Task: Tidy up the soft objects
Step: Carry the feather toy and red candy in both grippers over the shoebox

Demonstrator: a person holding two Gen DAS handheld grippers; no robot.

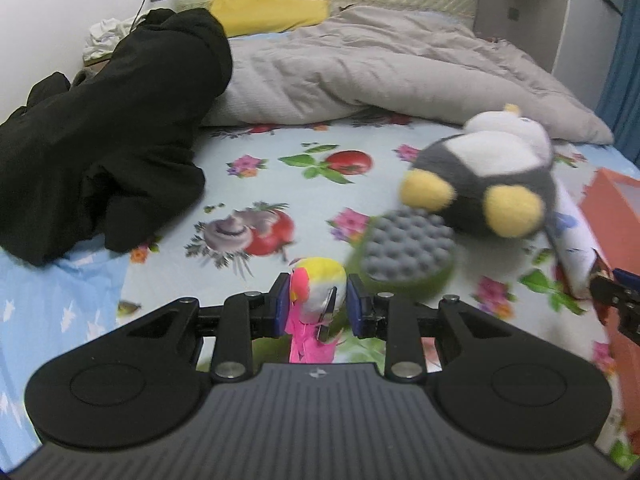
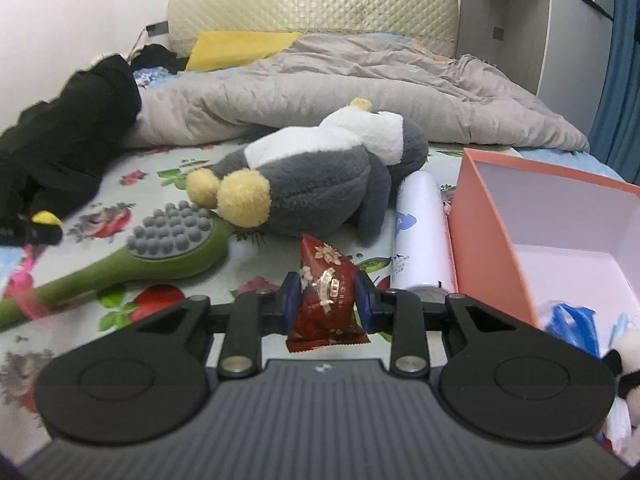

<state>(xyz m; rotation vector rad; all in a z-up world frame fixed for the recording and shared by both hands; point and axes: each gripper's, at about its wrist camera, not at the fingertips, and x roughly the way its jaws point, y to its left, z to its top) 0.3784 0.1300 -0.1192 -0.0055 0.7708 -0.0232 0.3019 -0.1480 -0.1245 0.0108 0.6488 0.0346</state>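
Bed: flowered sheet point(image 2: 168, 184) is the work surface; grey quilt point(image 2: 320, 92) bunched at the far end, black clothes point(image 1: 104, 132) heaped far left of the left gripper, quilted headboard point(image 2: 312, 8) behind
Left gripper: left gripper point(image 1: 313, 305) closed on a small pink and yellow bird toy point(image 1: 316, 292); pink feathers hang below the pads; held just above the sheet
Right gripper: right gripper point(image 2: 327, 300) clamped on a red snack packet point(image 2: 326, 292); packet upright between the pads
Box: orange box point(image 2: 492, 216) open-topped, just right of the right gripper; blue plastic point(image 2: 572, 324) lies in its near corner, a black and white plush point(image 2: 624, 368) at the frame edge beside it, rest of the floor looks bare
Still loose: penguin plush point(image 2: 320, 184) on its side ahead of both grippers; green massage brush point(image 2: 160, 248) touching its yellow feet, ahead-left of the right gripper; white spray can point(image 2: 424, 236) lying between penguin and box wall
Progress: early to middle, my guess; two small items in hand, not yet dropped; penguin untouched
Room: open sheet ahead-left of the left gripper; right side tight; box wall and can crowd the right gripper, so the way into the box probably goes over the near rim
Edges: bed edge near right past the box; blue curtain point(image 2: 616, 80) beyond
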